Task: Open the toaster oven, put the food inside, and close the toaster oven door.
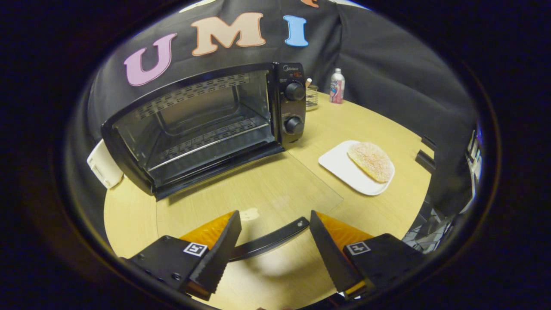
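Observation:
A black toaster oven [206,125] stands on the round wooden table [387,129], well beyond my fingers. Its glass door [254,189] lies folded down flat over the table toward me. The door's black handle [271,241] runs across between my two fingers. My gripper [275,249] is open, the fingers standing apart on either side of the handle without pressing it. The oven cavity and its wire rack [211,144] are bare. A round flat bread [371,161] lies on a white plate [340,165] to the right of the oven, ahead of my right finger.
A small bottle [336,86] and a glass jar [312,97] stand behind the oven's right side near the black cloth wall. A white box [104,165] sits by the oven's left corner. The table's edge curves close on both sides.

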Demonstrator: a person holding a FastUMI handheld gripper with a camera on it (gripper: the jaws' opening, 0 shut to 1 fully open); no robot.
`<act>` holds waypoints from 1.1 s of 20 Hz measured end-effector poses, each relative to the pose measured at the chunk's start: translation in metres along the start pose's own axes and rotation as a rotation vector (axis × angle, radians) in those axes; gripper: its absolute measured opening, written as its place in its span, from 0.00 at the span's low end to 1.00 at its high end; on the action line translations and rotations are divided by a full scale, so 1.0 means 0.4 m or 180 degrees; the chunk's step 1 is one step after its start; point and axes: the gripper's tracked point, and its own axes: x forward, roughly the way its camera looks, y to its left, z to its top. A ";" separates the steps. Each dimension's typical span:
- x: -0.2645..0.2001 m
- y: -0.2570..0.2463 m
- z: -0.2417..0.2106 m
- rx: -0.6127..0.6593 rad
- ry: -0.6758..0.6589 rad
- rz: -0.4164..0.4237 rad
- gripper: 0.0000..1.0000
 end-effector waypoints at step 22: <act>0.095 -0.366 0.236 -0.0422 0.0044 0.0174 1.00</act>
